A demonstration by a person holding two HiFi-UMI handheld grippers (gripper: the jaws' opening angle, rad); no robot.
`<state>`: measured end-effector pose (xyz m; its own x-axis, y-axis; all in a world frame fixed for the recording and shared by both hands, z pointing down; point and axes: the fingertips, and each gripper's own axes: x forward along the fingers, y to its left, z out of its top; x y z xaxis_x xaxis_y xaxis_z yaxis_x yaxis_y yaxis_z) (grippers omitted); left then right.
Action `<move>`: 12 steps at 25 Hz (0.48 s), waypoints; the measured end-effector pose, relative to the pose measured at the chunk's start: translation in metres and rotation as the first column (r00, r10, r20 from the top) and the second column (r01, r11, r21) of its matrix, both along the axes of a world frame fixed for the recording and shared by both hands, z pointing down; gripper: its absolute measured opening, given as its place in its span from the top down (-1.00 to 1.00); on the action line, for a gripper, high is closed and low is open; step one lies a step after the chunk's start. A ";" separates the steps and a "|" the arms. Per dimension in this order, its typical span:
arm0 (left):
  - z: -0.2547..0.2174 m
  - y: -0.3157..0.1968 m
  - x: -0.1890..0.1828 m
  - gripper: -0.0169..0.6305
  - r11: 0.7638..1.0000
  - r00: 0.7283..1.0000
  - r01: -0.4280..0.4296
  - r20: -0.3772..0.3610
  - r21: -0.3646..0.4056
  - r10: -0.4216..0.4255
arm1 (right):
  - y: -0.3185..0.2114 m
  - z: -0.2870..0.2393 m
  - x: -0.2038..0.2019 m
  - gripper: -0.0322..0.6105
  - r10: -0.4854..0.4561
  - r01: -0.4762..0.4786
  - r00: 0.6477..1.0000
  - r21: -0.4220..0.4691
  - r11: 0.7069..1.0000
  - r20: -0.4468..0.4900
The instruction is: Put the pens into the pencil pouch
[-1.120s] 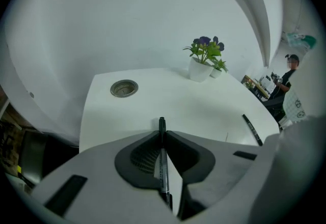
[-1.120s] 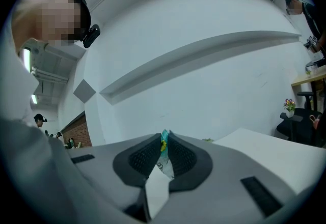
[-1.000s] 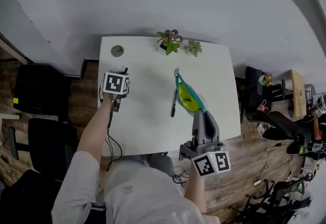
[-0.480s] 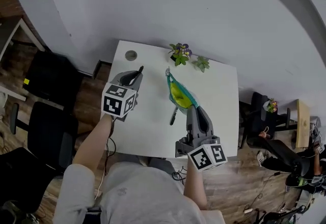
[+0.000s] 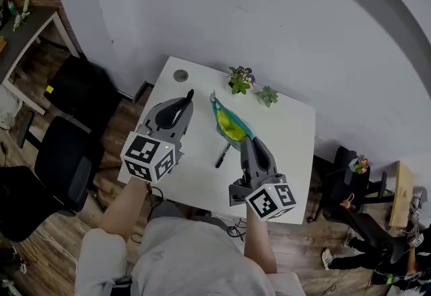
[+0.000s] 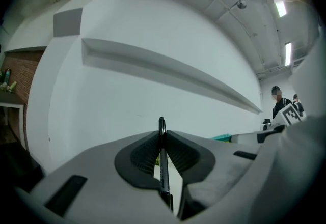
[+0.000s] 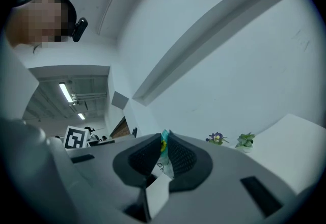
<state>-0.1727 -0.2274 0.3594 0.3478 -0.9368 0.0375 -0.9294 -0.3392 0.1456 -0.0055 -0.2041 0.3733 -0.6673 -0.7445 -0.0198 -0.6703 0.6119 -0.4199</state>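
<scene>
While no pen shows inside the pencil pouch [image 5: 229,125] yet, the job looks partly begun: one pen is in a grip and the other is untouched. The pouch, teal outside with a yellow lining showing, lies stretched across the middle of the white surface [image 5: 289,132]. Its near end is pinched by the right hand-held gripper [image 5: 246,142]; in the right gripper view those jaws are closed on a fold of the teal fabric, with a white tag just below. Whether the mouth gapes wide enough to take a pen I cannot tell, though the yellow inside suggests it is at least partly open. One black pen [image 6: 162,164] is clamped between the jaws of the left hand-held gripper [image 5: 183,105], which hangs just left of the pouch's far end, the pen's end poking out past the jaw tips. A second dark pen [image 5: 221,154] lies on the surface just beside the pouch and near the right hand-held gripper, clear of both sets of jaws. What is left, as I judge it, is to slide the held pen into the opening and let it go, then fetch the second pen and do likewise. A flowering potted plant [image 5: 240,78], a smaller green plant [image 5: 267,95] and a round cable port [image 5: 180,75] sit at the far edge, well out of the way
</scene>
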 end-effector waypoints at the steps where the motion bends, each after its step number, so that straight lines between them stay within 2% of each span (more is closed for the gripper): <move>1: -0.008 0.005 0.003 0.76 0.999 1.000 0.012 -0.010 0.030 -0.012 | 0.001 0.000 0.002 0.73 -0.013 0.013 1.000 0.000 1.000 0.001; 6: -0.044 0.027 0.027 0.76 0.985 0.997 0.053 -0.066 0.165 -0.043 | 0.006 0.003 0.017 0.73 -0.070 0.070 0.997 0.004 0.998 -0.013; 12: -0.087 0.046 0.056 0.76 0.944 0.988 0.079 -0.148 0.320 -0.032 | 0.014 0.003 0.036 0.73 -0.096 0.096 0.995 0.004 0.995 -0.011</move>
